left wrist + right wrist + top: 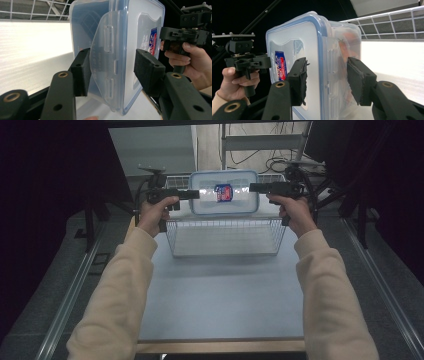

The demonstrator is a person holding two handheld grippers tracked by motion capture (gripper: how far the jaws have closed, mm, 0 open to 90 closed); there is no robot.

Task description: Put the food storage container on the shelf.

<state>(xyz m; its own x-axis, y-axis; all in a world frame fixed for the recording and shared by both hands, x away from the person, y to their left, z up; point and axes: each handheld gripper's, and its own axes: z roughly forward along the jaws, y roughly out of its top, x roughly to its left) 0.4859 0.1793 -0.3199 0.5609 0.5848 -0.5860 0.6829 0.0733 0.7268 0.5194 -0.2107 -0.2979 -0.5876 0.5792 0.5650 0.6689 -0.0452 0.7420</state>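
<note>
A clear plastic container (224,206) with a blue-rimmed lid and a red and blue label hangs above the back of a wire basket (171,236), its lid turned toward the person. My left gripper (196,194) is shut on its left end, my right gripper (252,187) on its right end. In the left gripper view the jaws (111,62) straddle the container's (120,32) clip flap. In the right gripper view the jaws (327,72) clamp the container (312,47) across lid and base. Something orange shows dimly inside.
The basket stands at the far end of a pale blue table (220,295). Dark stands and cables surround the table's back and sides. Metal rails run along the floor on both sides.
</note>
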